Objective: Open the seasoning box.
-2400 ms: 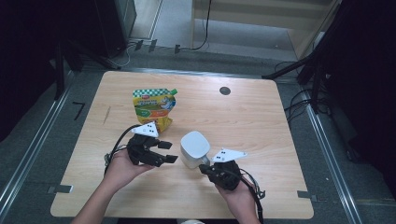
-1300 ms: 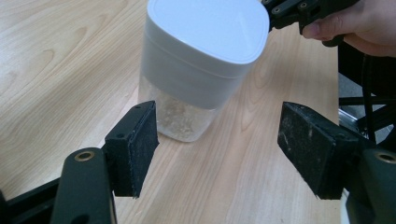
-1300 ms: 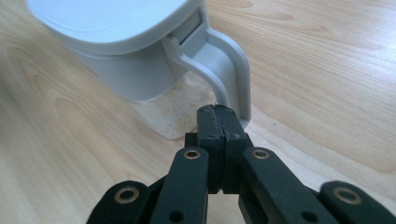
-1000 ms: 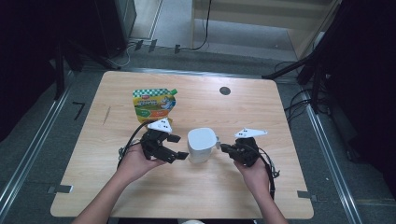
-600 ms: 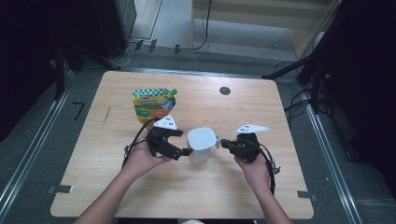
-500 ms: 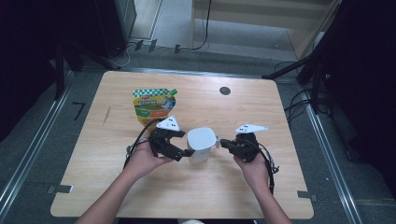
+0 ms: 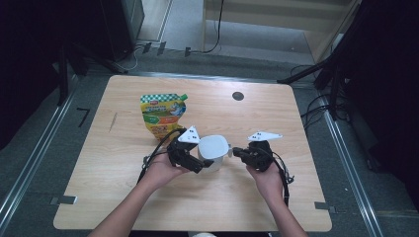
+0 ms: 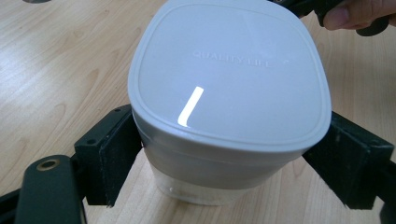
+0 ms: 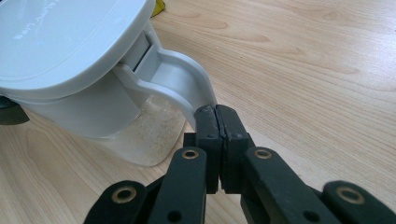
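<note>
From the high view, a person worked a white lidded container (image 7: 213,152) at the near middle of the wooden table (image 7: 306,148), one gripper on each side of it. The left gripper (image 7: 201,162) reached in around the container's left side, while the right gripper (image 7: 235,152) met the small handle on its right. A yellow-and-green snack pouch (image 7: 162,113) lay just beyond the container, toward the far edge, and a dark round grommet (image 7: 238,96) sat well beyond it to the right. The arrangement suggested one hand meant to brace the body while the other dealt with the handle or its latch.

The left gripper view brought the lid (image 8: 229,70) close, its faint embossed lettering legible, a detail lost from above. The jaws stood wide on either side of the container's body, just under the lid's rim; they had just been opening, with the container between them, and the left pad (image 8: 114,154) appeared to rest at the wall rather than clamp it.

The right gripper view showed what neither other camera gave: the grey handle (image 9: 182,84) curving down from the lid, and pale grains in the clear base (image 9: 154,140). The right gripper (image 9: 216,116) had its jaws pressed fully together, their tips at the handle's lower end, seemingly to nudge or hook it rather than pinch it.
</note>
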{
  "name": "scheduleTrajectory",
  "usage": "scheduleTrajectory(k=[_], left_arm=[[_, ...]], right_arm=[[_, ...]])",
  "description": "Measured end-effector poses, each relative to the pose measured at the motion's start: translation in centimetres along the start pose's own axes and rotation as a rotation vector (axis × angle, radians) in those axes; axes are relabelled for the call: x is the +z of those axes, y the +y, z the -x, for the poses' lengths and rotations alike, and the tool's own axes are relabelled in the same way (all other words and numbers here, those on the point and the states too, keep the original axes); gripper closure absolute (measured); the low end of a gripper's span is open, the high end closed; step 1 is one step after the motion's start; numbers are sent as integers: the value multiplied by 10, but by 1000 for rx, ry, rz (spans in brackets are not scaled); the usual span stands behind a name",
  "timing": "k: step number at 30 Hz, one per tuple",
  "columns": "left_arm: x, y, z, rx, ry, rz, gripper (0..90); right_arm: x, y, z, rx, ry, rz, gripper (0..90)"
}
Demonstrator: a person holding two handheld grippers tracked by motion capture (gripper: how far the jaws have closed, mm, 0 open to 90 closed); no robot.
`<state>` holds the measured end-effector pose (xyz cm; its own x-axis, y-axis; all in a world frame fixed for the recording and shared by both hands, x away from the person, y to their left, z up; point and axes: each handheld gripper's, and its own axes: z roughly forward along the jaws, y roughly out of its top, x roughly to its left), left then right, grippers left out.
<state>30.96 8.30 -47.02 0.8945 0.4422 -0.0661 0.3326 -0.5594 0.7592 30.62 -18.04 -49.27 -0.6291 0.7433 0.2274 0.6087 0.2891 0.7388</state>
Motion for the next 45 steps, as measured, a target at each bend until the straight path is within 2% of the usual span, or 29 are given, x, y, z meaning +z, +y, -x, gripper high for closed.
scheduleTrajectory(k=[4,7,27,30,33,35,41,45], left_arm=[[0,2,0,-13,-4,-10,152],[-1,4,0,-6,-3,-28,152],[-4,10,1,20,5,-36,155],[-7,13,0,-1,-7,-16,156],[-7,15,0,13,-1,-33,161],[-9,17,1,7,-2,-15,159],[-11,24,2,28,3,-29,159],[-12,31,3,40,-3,-21,156]], right_arm=[[0,0,0,1,0,0,900],[0,0,-1,3,-1,-1,900],[0,0,-2,-5,-4,-2,899],[0,0,-2,-5,-5,-2,899],[0,0,-2,-4,-4,-3,899],[0,0,-2,-5,-6,-1,899],[0,0,-2,-3,-6,-1,899],[0,0,-3,-1,-9,-2,900]])
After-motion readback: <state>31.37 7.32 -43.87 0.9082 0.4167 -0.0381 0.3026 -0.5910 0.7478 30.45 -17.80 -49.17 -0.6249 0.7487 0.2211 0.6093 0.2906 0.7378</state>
